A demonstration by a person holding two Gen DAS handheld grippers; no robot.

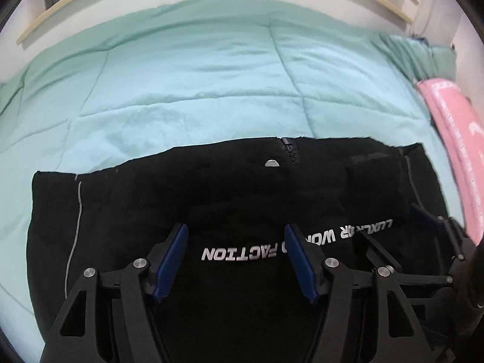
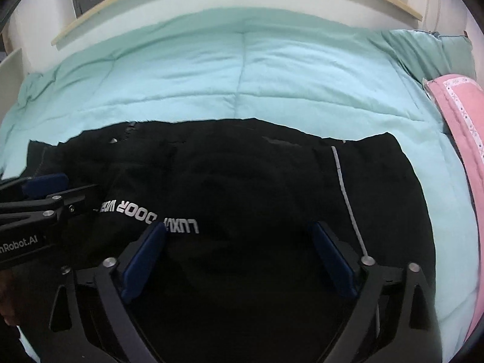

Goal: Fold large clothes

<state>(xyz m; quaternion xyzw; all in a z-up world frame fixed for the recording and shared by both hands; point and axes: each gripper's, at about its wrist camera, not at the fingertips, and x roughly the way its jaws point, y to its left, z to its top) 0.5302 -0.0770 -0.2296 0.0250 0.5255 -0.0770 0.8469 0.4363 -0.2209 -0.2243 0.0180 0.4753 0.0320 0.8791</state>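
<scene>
Bedding comes first: a pale mint-blue quilt (image 1: 193, 90) covers the bed and fills most of both views, stitched into big squares, with a cream headboard rail (image 2: 211, 0) along its far side. A pink folded cloth (image 2: 453, 115) lies at the quilt's right edge. Spread flat on the near part of the quilt is the black garment (image 1: 211, 196), its far hem running roughly straight across, a zipper (image 1: 287, 148) and a small silver snap (image 1: 271, 163) near that hem, thin grey piping down each side, and white lettering (image 1: 242, 252) printed across the middle. Above the garment the left gripper (image 1: 236, 254) points down with its blue pads apart over the lettering, nothing pinched between them. Just beside it, the right gripper (image 2: 239, 257) hangs with jaws spread wide over plain black fabric, also gripping nothing.
</scene>
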